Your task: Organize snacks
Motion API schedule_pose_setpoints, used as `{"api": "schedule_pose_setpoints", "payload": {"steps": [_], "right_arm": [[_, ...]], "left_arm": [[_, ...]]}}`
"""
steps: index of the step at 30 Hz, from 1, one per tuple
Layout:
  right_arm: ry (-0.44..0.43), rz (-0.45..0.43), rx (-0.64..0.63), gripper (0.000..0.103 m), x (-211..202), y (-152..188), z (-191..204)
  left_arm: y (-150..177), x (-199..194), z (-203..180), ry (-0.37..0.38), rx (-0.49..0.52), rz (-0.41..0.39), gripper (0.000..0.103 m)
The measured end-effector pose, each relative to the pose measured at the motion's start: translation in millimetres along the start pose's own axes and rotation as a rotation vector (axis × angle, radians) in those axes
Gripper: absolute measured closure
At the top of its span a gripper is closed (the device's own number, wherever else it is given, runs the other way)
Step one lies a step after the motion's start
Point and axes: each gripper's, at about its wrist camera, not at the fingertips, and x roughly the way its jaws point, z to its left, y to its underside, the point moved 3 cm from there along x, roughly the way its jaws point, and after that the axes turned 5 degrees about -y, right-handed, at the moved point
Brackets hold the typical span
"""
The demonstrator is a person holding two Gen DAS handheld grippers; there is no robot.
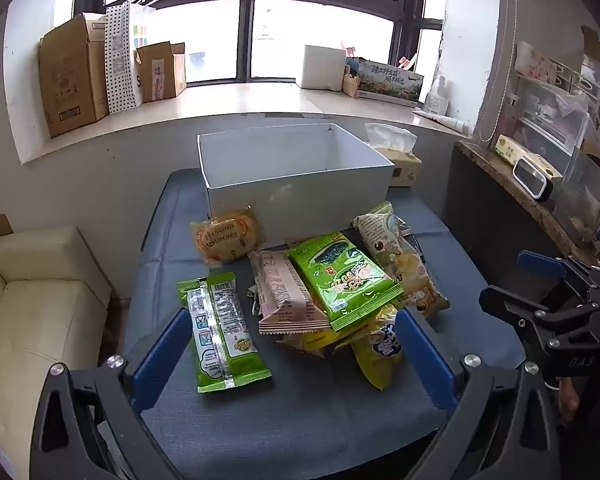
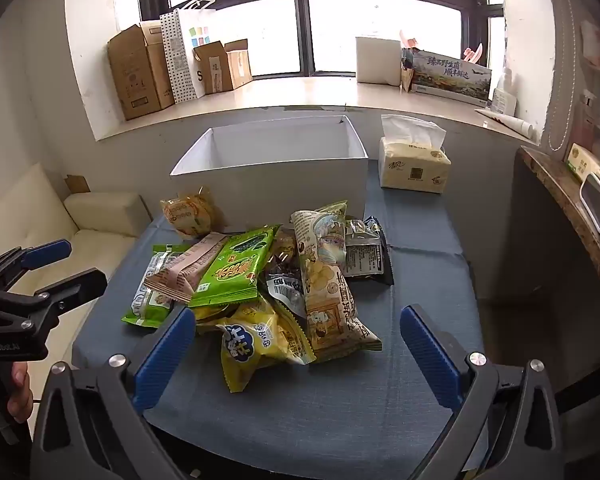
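Left wrist view: the left gripper hangs over the near part of the bench, its blue fingers spread wide and grasping nothing. Between them and just beyond lies the heap of snacks. A green packet lies face down at the left, apart from the rest. A pink wrapper lies beside it, partly under a bright green seaweed pack. A yellow chip bag pokes out from beneath, near the right finger. A long pale chip bag lies along the right of the heap. A round orange cake pack leans against the front wall of the white box, which stands open at the far end of the bench. The right gripper shows at the right edge, released, over the bench's right side.

Right wrist view: the right gripper is also released, its fingers straddling the near end of the heap above the yellow chip bag. A dark packet lies in the middle of the pile; its print is too small to read. A silver-and-black packet lies to the right of the pale chip bag. A tissue pack stands just right of the white box. The left gripper is at the left edge, open.
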Motion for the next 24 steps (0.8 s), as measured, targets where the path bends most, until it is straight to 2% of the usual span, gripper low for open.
{"api": "schedule_pose_setpoints", "payload": {"steps": [2, 5, 24], "right_arm": [[-0.005, 0.004, 0.001, 0.000, -0.7, 0.2, 0.0], [0.003, -0.005, -0.007, 0.000, -2.1, 1.0, 1.4], [-0.006, -0.007, -0.011, 0.000, 0.3, 1.4, 4.0]], "left_arm": [[-1.5, 1.6, 3.0, 0.009, -0.006, -0.005, 0.000], [1.6, -6.2, -1.5, -0.020, 0.027, -0.056, 0.000], [-2.4, -9.6, -4.9, -0.028, 0.039, -0.038, 0.000]]}}
